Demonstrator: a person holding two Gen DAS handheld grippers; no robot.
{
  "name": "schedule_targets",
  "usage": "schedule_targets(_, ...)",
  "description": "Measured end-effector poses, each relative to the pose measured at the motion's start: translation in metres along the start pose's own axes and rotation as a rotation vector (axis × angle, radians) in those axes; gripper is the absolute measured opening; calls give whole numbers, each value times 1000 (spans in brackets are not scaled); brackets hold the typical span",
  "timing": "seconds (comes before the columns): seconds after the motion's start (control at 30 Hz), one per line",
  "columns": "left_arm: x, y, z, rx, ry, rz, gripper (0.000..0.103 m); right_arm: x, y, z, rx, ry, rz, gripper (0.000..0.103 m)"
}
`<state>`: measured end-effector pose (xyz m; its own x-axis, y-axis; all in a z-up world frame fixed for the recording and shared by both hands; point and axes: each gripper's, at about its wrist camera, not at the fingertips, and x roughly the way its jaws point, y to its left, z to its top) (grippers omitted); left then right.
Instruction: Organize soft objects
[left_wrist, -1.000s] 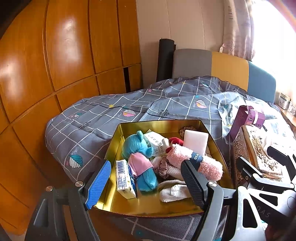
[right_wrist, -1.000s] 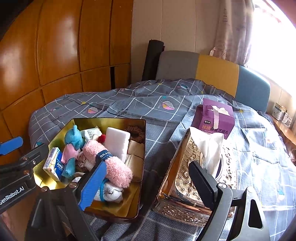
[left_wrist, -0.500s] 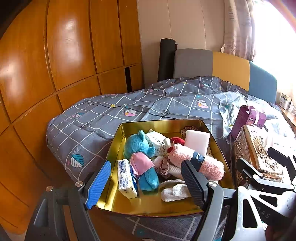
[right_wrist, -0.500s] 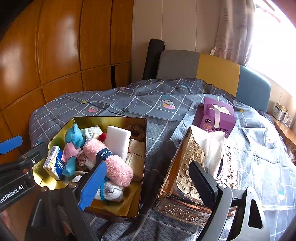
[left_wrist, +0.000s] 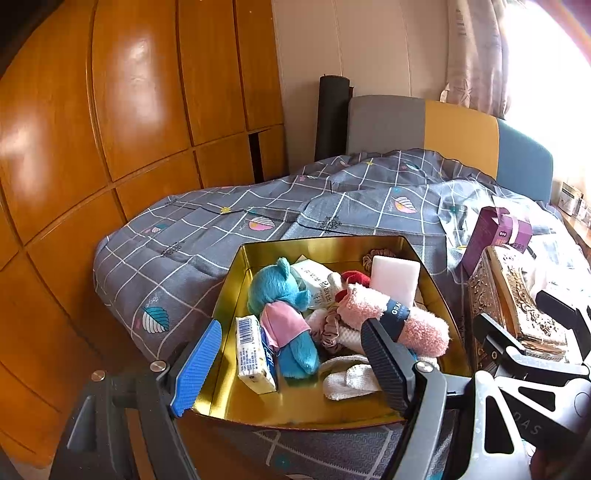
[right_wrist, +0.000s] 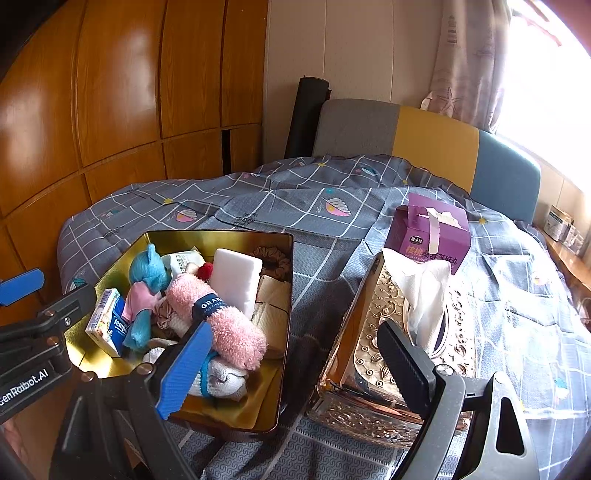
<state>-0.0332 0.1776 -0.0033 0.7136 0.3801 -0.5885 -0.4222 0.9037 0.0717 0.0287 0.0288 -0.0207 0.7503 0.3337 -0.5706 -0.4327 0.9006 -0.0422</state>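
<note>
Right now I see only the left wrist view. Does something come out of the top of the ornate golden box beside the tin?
Observer: Yes, in the right wrist view a white tissue stands up out of the ornate box.
Operator: Is the right gripper holding anything?
Observer: No, the right gripper is open, with nothing between its fingers.
Operator: What lies past the white block in the tin?
Observer: Beige folded cloth lies beside the white block, along the wall of the tin.

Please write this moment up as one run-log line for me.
left tongs: open, empty, above gold tin | right tongs: open, empty, between tin and tissue box | pink sock roll: in tin
</note>
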Motion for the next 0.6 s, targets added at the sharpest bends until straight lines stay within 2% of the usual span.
schedule_targets(0.6, 0, 2, -2, 1, -26, -8, 79, -5, -1, -1, -6, -18, -2, 92)
